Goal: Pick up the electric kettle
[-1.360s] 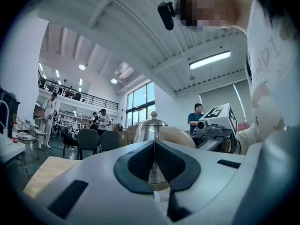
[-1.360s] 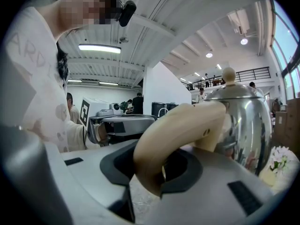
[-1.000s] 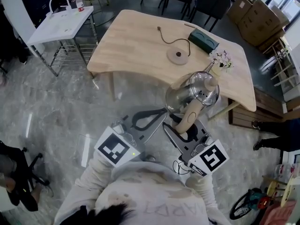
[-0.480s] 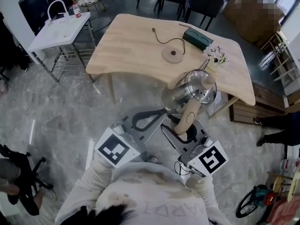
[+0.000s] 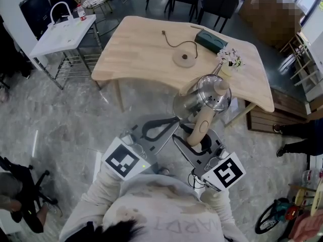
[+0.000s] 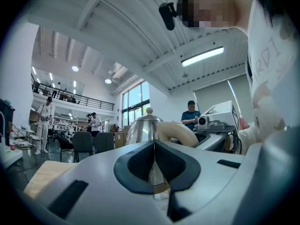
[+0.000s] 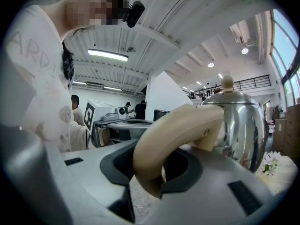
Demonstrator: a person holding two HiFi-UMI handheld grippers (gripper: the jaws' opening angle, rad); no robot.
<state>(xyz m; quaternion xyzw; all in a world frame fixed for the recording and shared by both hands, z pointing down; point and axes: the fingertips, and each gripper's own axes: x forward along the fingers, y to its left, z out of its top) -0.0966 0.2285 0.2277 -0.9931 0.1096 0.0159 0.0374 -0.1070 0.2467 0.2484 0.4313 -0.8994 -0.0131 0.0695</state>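
Electric kettle held over grey marbled floor, clear of the wooden table, by right gripper clamped on its handle; left gripper jaws pressed together, empty.

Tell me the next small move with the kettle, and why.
Probably a slight lift straight up, kettle upright. The right gripper is clamped on the cream handle, the kettle is already off its round base on the table and hangs over the floor; the left gripper is shut, empty.

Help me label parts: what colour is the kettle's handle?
Cream curved handle; clearest in right gripper view.
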